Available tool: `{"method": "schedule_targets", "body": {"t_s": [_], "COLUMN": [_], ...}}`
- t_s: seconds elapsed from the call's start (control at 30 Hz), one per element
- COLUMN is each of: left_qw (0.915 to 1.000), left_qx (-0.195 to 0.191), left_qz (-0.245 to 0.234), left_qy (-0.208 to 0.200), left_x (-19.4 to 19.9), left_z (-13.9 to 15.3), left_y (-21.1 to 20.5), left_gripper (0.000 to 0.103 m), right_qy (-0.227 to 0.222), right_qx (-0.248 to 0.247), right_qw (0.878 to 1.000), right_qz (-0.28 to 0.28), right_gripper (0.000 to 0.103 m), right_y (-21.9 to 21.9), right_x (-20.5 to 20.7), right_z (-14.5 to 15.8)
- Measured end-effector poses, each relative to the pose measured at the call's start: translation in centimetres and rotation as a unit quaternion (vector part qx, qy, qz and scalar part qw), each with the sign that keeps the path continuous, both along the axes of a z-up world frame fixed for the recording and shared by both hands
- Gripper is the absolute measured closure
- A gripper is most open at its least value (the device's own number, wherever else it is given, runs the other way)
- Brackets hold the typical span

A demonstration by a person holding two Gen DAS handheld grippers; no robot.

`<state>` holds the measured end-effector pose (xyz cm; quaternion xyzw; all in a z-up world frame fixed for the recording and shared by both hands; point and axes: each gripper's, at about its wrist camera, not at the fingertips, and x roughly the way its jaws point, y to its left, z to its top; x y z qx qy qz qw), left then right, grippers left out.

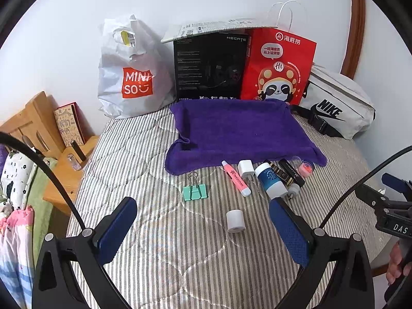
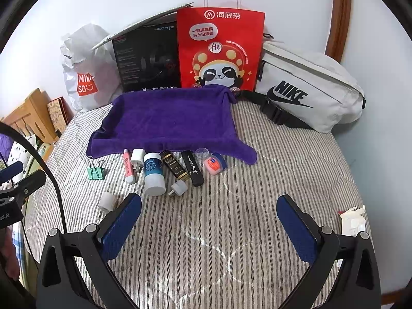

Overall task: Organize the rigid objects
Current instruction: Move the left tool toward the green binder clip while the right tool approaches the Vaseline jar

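Overall, both wrist views face a striped quilt [image 1: 159,231] on which a purple towel [image 1: 231,134] serves as landmark. Left of the towel, only the left wrist view shows fully a wooden bedside table [image 1: 64,180] with one small book [image 1: 69,125]; behind the towel stand, from left to right, one white Miniso bag [image 1: 128,77], one black Hecate box [image 1: 208,69], one red paper bag [image 1: 278,69] and one white Nike waist bag [image 1: 340,108]. Along the towel's near edge lie the loose items: one green binder clip [image 2: 95,170], one pink highlighter [image 2: 128,167], one white plug adapter [image 2: 136,159], one blue-and-white bottle [image 2: 153,173], two black tubes [image 2: 176,168], one grey plug [image 2: 178,188] and one small pink jar [image 2: 213,164], beside which a clear lid [image 2: 200,153] touches the towel's edge. One white tape roll [image 1: 235,220] lies apart, nearer than the clip. Only the right wrist view shows crumpled white paper [image 2: 352,221] far right of the towel. The left gripper [image 1: 203,229] hovers over the quilt near the tape roll, jaws spread wide and empty; the right gripper [image 2: 208,226] hovers likewise, jaws apart, holding nothing. Part of a hand [image 1: 397,265] appears at the left view's right margin.
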<state>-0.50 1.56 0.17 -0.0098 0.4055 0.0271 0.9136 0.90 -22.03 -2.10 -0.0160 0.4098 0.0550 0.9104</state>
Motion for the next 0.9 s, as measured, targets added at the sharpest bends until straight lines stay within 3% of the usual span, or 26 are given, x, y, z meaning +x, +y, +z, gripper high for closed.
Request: {"method": "schedule_targets", "body": {"t_s": [0.9], "left_qw": [0.9999], "left_qx": [-0.007], "left_qz": [0.012], "left_qy": [0.006], "left_x": [0.0], "left_z": [0.5], "left_y": [0.8], "left_gripper": [0.000], "right_qy": [0.001], "right_qx": [0.002], "right_qw": [1.000], "right_qz": [0.001], "right_gripper": [0.000], "right_y": [-0.2], "right_x": [-0.3], "right_z": [1.3]}}
